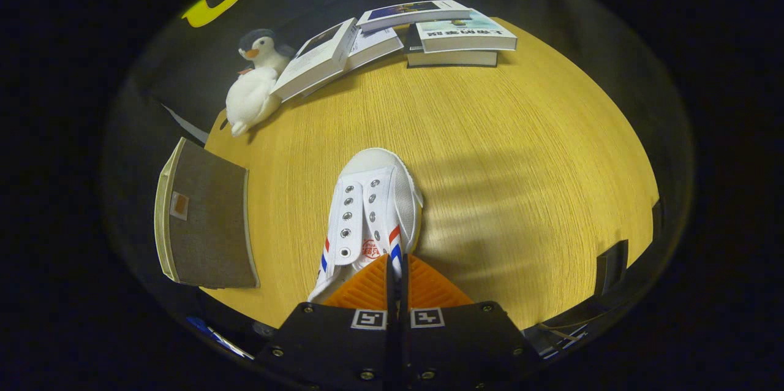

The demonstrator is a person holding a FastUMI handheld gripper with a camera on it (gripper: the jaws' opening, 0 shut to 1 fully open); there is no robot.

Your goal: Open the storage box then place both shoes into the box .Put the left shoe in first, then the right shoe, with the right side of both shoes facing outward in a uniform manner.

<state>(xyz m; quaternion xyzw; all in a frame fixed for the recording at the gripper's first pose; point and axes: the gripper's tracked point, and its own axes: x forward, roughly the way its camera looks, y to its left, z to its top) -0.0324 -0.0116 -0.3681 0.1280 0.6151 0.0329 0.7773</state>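
Observation:
A white canvas shoe point(367, 207) with red and blue side stripes points away from me, toe toward the books. Its heel end runs under my fingers. My gripper point(397, 271) is closed to a thin slit on the rear edge of the shoe's opening, both fingers pressing on it. A broad soft shadow lies on the table to the shoe's right. The grey-brown fabric storage box point(208, 225) with a pale rim sits at the table's left edge, left of the shoe. Its flat fabric face is turned toward me, and I cannot tell whether it is open.
The yellow wooden table point(520, 152) stretches ahead and to the right. Several books point(453, 35) lie stacked and leaning along the far edge. A plush penguin point(251, 97) rests at the far left corner beside them.

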